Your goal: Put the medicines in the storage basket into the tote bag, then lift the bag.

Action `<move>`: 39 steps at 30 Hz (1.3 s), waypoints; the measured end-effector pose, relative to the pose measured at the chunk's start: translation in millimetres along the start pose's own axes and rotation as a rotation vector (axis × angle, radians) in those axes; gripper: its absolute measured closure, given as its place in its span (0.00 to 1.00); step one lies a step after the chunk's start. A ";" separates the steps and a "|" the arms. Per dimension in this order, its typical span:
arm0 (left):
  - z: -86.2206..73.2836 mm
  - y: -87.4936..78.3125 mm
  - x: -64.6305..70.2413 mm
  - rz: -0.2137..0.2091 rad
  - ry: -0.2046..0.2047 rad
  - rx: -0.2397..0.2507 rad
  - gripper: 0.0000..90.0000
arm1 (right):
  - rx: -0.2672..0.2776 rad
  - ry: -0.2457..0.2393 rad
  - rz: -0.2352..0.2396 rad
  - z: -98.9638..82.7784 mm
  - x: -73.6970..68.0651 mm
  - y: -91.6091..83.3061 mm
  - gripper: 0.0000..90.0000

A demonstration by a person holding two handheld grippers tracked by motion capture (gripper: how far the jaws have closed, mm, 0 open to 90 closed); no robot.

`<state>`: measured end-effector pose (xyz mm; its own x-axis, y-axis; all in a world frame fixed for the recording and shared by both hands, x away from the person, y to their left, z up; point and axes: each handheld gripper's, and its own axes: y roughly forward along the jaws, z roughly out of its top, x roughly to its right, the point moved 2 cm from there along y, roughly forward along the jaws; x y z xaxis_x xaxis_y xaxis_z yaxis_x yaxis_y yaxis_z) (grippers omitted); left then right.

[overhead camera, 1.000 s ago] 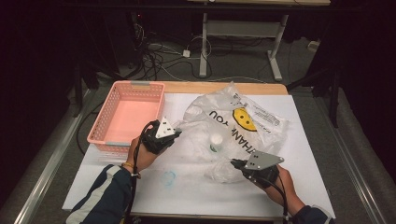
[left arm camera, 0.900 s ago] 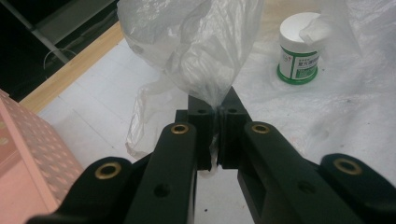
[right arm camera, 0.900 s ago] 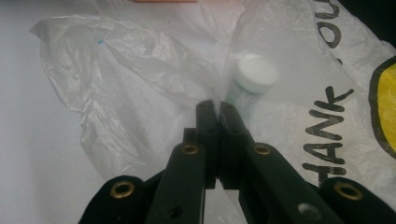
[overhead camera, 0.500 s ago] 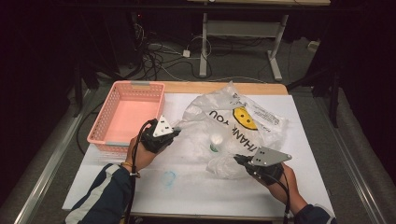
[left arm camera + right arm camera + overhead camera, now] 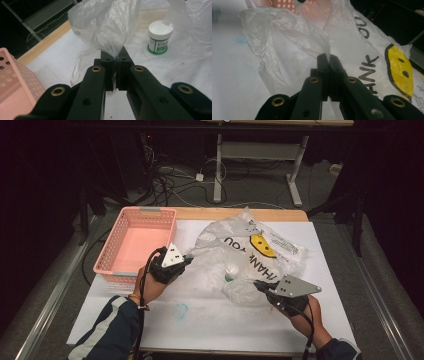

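The left gripper [image 5: 115,58] has its black jaws pressed together on a gathered fold of the thin, crinkled, translucent white plastic bag [image 5: 107,22], which rises from the tips in a loose puff. The right gripper [image 5: 327,60] is likewise pinched tight on another bunched edge of the same film, which fans away from its tips to its left. In the high view the left gripper [image 5: 186,261] holds the bag's near-left edge and the right gripper [image 5: 258,285] its near-right edge, so the bag [image 5: 250,250] lies spread on the counter [image 5: 210,320] between and beyond the two, wrinkled and partly lifted at both pinch points.

The film is see-through where single and milky where it doubles over. On the part ahead and to the right of the right gripper it carries black block lettering and a yellow smiley face [image 5: 399,70]. Just beyond the left gripper's tips, slightly to their right, a small round white jar with a green band [image 5: 160,37] stands upright, with film lying around it.

Beside the left gripper, at the bottom left of its own view, is the corner of a pink perforated plastic basket [image 5: 15,82], close to its body but apart from it. Nearer the person than both grippers the white counter is bare apart from a faint bluish smudge [image 5: 180,310], leaving open room back towards its near edge. Past the bag the counter ends in a strip of wood [image 5: 235,213].
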<state>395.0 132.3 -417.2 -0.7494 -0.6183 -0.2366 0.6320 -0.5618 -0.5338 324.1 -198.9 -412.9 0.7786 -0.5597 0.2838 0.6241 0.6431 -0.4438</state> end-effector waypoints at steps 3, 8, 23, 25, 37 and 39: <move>2.5 -4.7 -1.2 0.007 0.005 0.016 0.95 | 0.034 -0.003 -0.025 7.0 6.3 -4.2 1.00; 8.1 -19.2 -4.9 0.021 0.008 0.052 0.95 | 0.090 -0.028 -0.069 23.1 18.2 -12.1 1.00; 35.7 -45.2 -22.3 0.072 0.004 0.176 0.95 | 0.204 -0.035 -0.165 57.2 46.3 -30.8 1.00; 38.8 -41.7 -22.7 0.065 0.006 0.184 0.95 | 0.209 -0.027 -0.167 60.3 48.5 -30.6 1.00; 46.1 -2.5 -26.4 0.030 0.001 0.212 0.95 | 0.185 0.037 -0.189 53.3 73.6 -5.6 1.00; 47.1 -1.7 -26.1 0.022 -0.005 0.227 0.95 | 0.186 0.055 -0.196 52.0 77.7 -3.0 1.00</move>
<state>422.8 123.5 -371.9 -0.7342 -0.6342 -0.2424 0.6770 -0.6567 -0.3324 386.1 -217.1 -345.3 0.6405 -0.7070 0.2998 0.7675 0.6023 -0.2194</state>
